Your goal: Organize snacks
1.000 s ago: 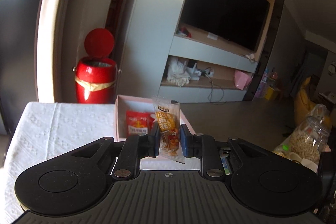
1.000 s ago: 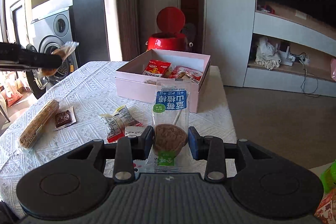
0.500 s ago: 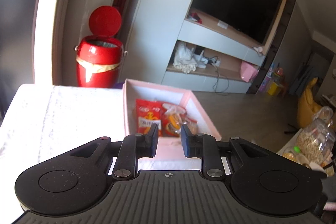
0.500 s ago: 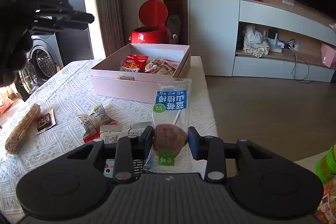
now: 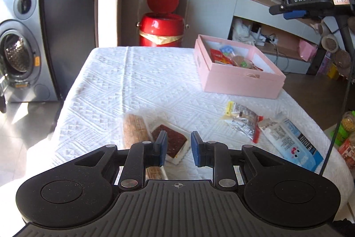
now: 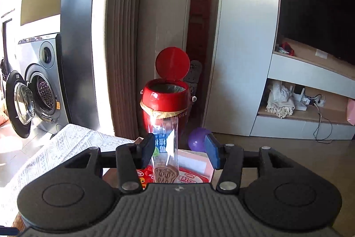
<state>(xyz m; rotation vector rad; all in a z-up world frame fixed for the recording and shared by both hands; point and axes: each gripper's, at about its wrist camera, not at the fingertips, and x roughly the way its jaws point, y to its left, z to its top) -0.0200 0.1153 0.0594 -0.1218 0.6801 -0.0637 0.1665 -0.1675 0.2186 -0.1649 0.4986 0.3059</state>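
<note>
1. Snacks: several already lie in the pink box (image 5: 235, 79) at the far right of the bench (image 5: 133, 86); a long biscuit pack (image 5: 134, 130), a brown square cake (image 5: 172, 142), a silver packet (image 5: 243, 120) and a blue-white pack (image 5: 292, 139) are loose on the cloth.
2. My left gripper (image 5: 176, 146): jaws almost fully closed, nothing between them, above the brown cake.
3. My right gripper (image 6: 179, 151): over the box, jaws have just been opening, pads clear of the clear lollipop packet (image 6: 165, 159), which hangs between them, released.
4. Risk: the packet looks upright and close to the left pad; it may snag there or tip over the box rim.
5. Risk: my left jaws look too narrow for the cake; descending like this could crush it or push it into the biscuit pack touching it.
</note>
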